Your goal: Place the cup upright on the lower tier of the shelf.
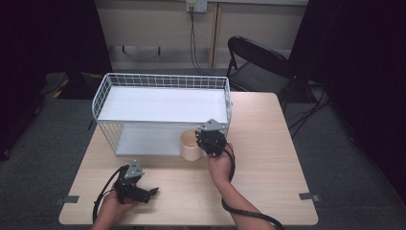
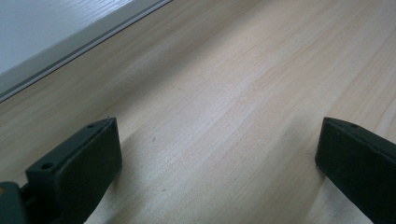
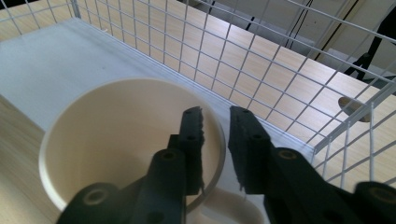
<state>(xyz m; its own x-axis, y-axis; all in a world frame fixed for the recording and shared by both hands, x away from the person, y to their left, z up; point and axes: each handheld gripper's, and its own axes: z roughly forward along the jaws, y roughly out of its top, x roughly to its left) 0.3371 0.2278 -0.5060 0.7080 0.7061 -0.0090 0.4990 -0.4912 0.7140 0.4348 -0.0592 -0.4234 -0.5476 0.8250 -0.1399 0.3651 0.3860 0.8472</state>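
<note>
The left hand-held gripper (image 1: 152,192) rests low on the near left part of the desk (image 1: 268,158), its jaws spread wide apart with nothing but bare wood between them in the left gripper view, so it is released and idle; it lies well apart from the work, off to the left and nearer the person.

Further right, the cream mug (image 1: 191,145) stands upright on the desk just in front of the lower shelf of the white wire rack (image 1: 163,103), its open mouth facing up; its axis is vertical.

The right hand-held gripper (image 1: 203,139) hangs over the mug's right-hand rim, so this hand is by far the nearer; in the right gripper view its jaws straddle the mug wall (image 3: 212,140) beside the handle (image 3: 229,205), one jaw inside the mouth and one outside, with a visible gap between the pads; I judge them loosened, not clamped on the rim.

The coming move likely turns on that straddle: the mug lies directly beneath the right jaws, and the rack's mesh stands close behind them.

No brand, label or writing can be read on the mug, the rack or the desk.
</note>
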